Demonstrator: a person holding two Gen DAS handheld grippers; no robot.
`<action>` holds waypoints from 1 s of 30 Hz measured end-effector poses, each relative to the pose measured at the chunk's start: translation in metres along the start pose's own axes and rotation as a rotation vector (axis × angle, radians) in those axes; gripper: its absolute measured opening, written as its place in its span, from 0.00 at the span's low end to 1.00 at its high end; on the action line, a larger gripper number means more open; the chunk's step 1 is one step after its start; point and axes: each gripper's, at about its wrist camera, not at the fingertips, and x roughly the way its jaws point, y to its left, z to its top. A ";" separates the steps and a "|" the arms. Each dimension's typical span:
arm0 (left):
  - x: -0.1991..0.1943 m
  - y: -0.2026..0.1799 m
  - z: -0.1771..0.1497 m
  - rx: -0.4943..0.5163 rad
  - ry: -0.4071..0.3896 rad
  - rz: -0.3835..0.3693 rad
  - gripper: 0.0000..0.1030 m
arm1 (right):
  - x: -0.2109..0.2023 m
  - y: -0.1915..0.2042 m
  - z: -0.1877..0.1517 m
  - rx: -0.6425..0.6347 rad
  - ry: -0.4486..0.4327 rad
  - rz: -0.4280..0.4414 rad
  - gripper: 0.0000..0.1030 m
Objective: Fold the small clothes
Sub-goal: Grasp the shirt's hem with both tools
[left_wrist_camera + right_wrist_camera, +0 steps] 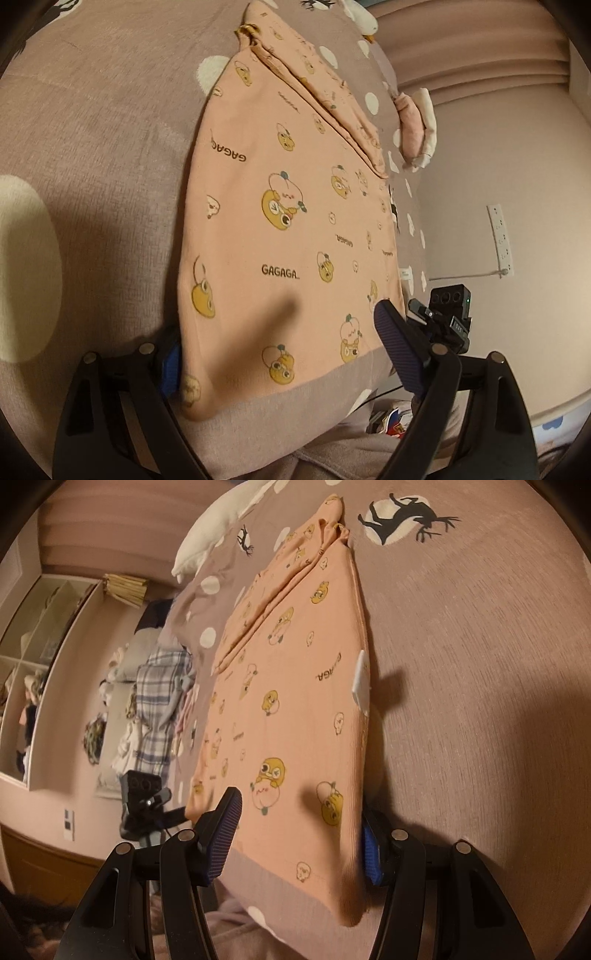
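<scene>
Both sets of fingers spread wide: left gripper (pixel 284 354) and right gripper (pixel 299 843) straddle the peach cartoon-print garment (pixel 288 221) lying on the bedspread (pixel 103 129). One side looks folded in; more folds left, I reckon.

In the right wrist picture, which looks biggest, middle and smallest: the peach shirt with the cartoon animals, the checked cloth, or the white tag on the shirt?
As they look in that view:
1. peach shirt, by far the largest
2. checked cloth, though it lies farther away, so its true size is unsure
3. white tag, the smallest

left tongs (pixel 288 354): jaws spread wide, low and level | right tongs (pixel 301 843): jaws spread wide, low
</scene>
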 end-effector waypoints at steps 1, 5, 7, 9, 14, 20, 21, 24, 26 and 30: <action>0.001 0.000 0.002 -0.010 -0.001 0.008 0.83 | 0.002 0.000 0.001 0.010 0.003 -0.007 0.56; -0.001 0.002 0.003 -0.031 -0.020 0.046 0.65 | 0.004 -0.002 0.005 0.040 0.024 -0.020 0.57; -0.004 0.007 0.001 -0.049 -0.031 0.070 0.49 | 0.004 0.000 0.004 0.028 0.017 -0.026 0.57; -0.007 0.016 0.000 -0.084 -0.038 0.084 0.32 | 0.005 0.003 0.003 0.007 0.011 -0.045 0.57; -0.013 0.036 -0.001 -0.166 -0.039 0.059 0.06 | 0.007 0.012 -0.003 -0.046 -0.020 -0.097 0.57; -0.015 0.034 0.001 -0.179 -0.037 0.012 0.05 | 0.004 0.008 -0.008 -0.051 -0.043 -0.120 0.40; -0.014 0.034 0.001 -0.182 -0.035 -0.003 0.05 | 0.005 0.008 -0.009 -0.048 -0.043 -0.126 0.29; -0.014 0.032 0.000 -0.182 -0.035 -0.046 0.05 | 0.005 0.002 -0.011 -0.029 -0.043 -0.123 0.11; -0.015 0.028 0.001 -0.179 -0.040 -0.098 0.05 | 0.002 0.000 -0.013 -0.016 -0.060 -0.078 0.09; -0.015 0.015 0.005 -0.162 -0.055 -0.179 0.04 | -0.003 -0.001 -0.013 -0.002 -0.100 0.037 0.06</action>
